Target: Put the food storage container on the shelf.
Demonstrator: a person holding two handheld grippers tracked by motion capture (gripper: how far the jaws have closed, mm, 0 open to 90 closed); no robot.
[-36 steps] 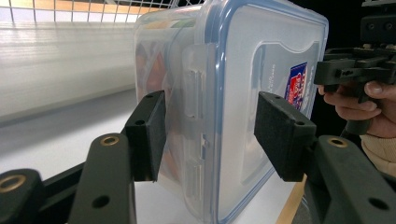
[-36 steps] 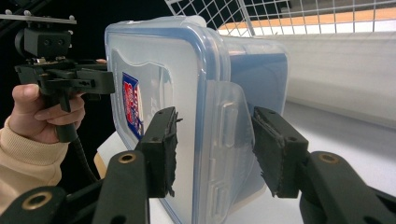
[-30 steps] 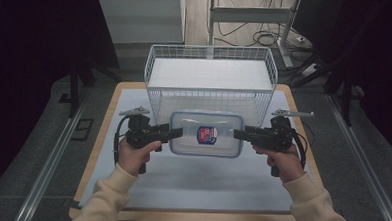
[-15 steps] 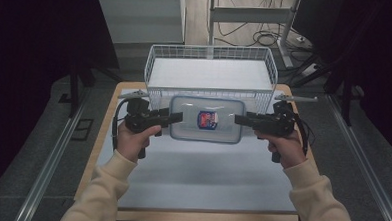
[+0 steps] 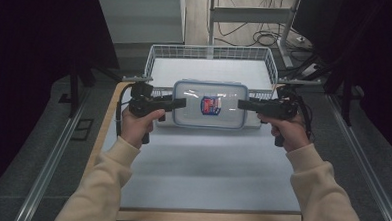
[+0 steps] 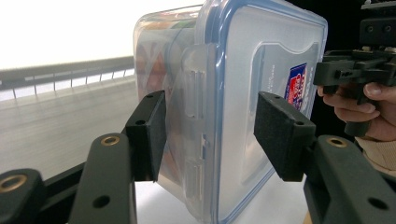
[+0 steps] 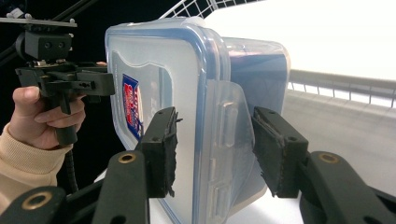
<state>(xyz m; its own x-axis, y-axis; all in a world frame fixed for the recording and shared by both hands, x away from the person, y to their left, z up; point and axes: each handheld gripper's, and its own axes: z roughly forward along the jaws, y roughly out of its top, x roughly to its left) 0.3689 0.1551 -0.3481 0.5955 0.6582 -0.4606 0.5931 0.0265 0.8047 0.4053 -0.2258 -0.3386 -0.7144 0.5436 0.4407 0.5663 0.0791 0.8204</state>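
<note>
A clear plastic container [image 5: 210, 105] with a blue-rimmed lid and a red-and-blue label hangs in the air between my two grippers, just in front of the wire basket [image 5: 161, 51]. My left gripper [image 5: 181, 103] is shut on its left end, and my right gripper [image 5: 243, 104] is shut on its right end. In the left gripper view the container [image 6: 243, 84] stands on edge between my left gripper's [image 6: 212, 135] pads, with the right gripper [image 6: 355, 70] beyond. In the right gripper view my right gripper [image 7: 217, 149] clamps the latch end of the container [image 7: 159, 70].
The white wire basket stands at the far side of the white table top [image 5: 206, 171]. A wooden table edge [image 5: 204, 217] runs along the near side. Metal rails [image 5: 51, 159] flank the table, and cables lie on the floor behind.
Both hands have risen and moved away from the person, carrying the container between them from low over the table to the basket's front rim.
</note>
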